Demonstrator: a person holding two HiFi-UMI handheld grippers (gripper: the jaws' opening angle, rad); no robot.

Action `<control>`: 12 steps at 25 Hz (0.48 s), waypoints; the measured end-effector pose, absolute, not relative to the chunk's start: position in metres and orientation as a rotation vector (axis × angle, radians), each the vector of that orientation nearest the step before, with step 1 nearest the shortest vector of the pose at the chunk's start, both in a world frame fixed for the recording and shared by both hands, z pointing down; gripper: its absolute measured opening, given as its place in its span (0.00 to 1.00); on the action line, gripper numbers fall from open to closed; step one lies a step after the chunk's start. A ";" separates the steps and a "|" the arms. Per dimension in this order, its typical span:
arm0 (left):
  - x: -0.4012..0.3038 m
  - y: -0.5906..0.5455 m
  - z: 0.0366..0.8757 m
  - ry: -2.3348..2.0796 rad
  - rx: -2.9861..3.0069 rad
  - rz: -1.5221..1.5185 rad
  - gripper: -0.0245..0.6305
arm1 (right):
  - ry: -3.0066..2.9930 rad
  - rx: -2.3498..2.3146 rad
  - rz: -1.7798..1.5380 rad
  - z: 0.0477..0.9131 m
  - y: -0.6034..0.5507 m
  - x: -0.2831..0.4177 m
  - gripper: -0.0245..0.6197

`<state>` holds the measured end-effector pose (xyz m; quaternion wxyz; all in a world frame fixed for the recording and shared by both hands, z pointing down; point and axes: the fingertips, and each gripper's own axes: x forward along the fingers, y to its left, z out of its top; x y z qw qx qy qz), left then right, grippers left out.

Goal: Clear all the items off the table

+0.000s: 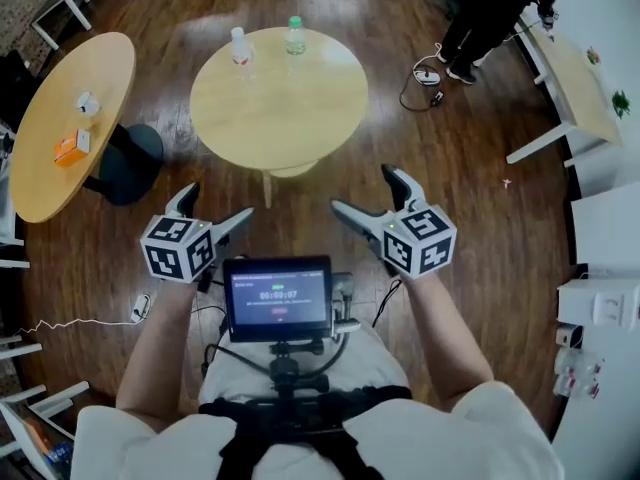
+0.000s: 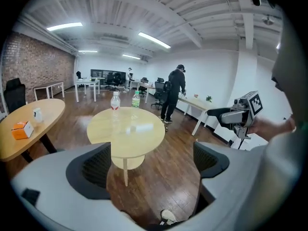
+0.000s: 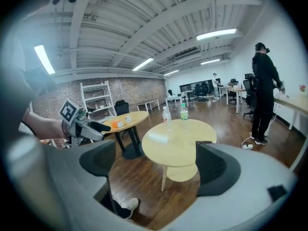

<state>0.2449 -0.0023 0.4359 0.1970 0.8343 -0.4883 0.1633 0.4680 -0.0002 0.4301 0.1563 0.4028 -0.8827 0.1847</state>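
Observation:
Two plastic bottles stand at the far edge of a round wooden table (image 1: 280, 108): one with a red label (image 1: 240, 46) on the left, one with a green label (image 1: 294, 35) on the right. They also show in the left gripper view as the red-label bottle (image 2: 115, 101) and the green-label bottle (image 2: 135, 99), and in the right gripper view as red (image 3: 166, 114) and green (image 3: 184, 111). My left gripper (image 1: 215, 208) and right gripper (image 1: 366, 192) hover well short of the table, both open and holding nothing.
A second, oblong table (image 1: 60, 128) at the left carries an orange box (image 1: 71, 148) and a small white object (image 1: 87, 102). A person (image 1: 490, 13) stands at the far right by a white desk (image 1: 570, 78). A cable and device (image 1: 428, 76) lie on the floor.

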 end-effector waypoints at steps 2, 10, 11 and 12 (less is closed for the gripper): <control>0.258 0.003 0.437 -1.359 2.341 0.463 0.85 | -2.517 1.193 0.538 0.429 0.008 0.485 0.86; 0.270 0.020 0.438 -1.417 2.319 0.454 0.85 | -2.507 1.207 0.555 0.431 0.027 0.505 0.86; 0.271 0.023 0.436 -1.408 2.315 0.419 0.85 | -2.511 1.199 0.553 0.431 0.027 0.506 0.86; 0.272 0.025 0.434 -1.401 2.311 0.383 0.85 | -2.515 1.189 0.552 0.431 0.027 0.507 0.86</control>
